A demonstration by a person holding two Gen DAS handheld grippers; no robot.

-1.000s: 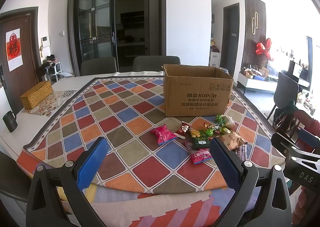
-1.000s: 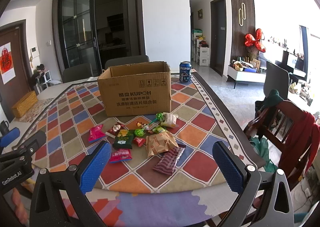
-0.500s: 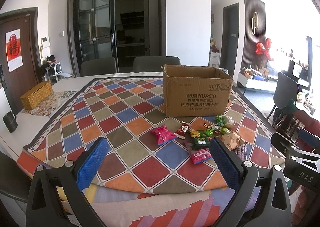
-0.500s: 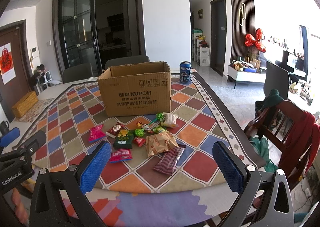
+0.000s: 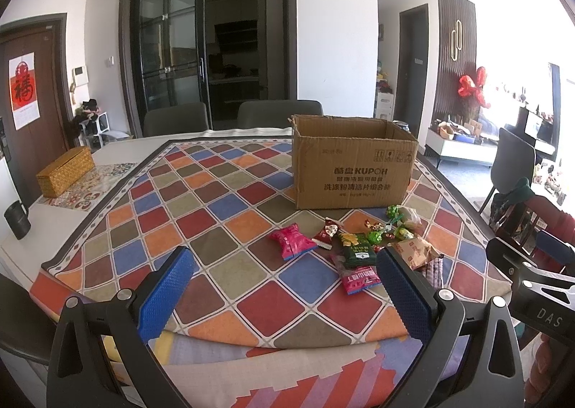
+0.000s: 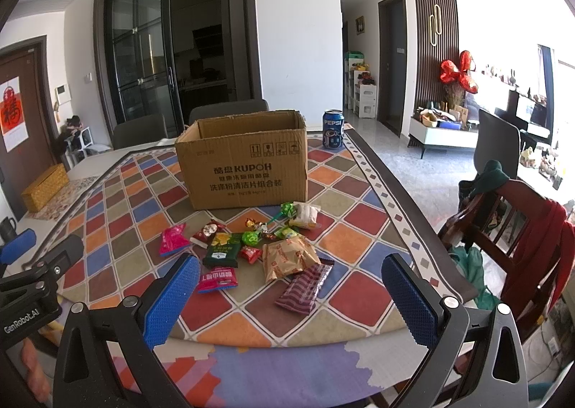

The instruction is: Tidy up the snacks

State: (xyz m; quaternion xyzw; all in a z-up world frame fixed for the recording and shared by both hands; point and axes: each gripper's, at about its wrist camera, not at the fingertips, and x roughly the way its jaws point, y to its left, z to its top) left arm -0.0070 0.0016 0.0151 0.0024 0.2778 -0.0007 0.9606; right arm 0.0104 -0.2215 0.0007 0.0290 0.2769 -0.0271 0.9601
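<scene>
Here, in the left wrist view, the left tongs gape empty, the snacks ahead toward their right finger; in the right wrist view, the right tongs also gape, snacks ahead before the cardboard box

1. We see white walls and a dark-framed glass sliding door behind two grey chairs.
2. We note a brown entrance door with a red paper hanging on the left.
3. We find a slatted dark wall panel and a red bow decoration on the right.
4. Strong daylight floods in from the right onto the pale tiled floor.
5. A wooden chair draped with red cloth stands near the surface.
</scene>
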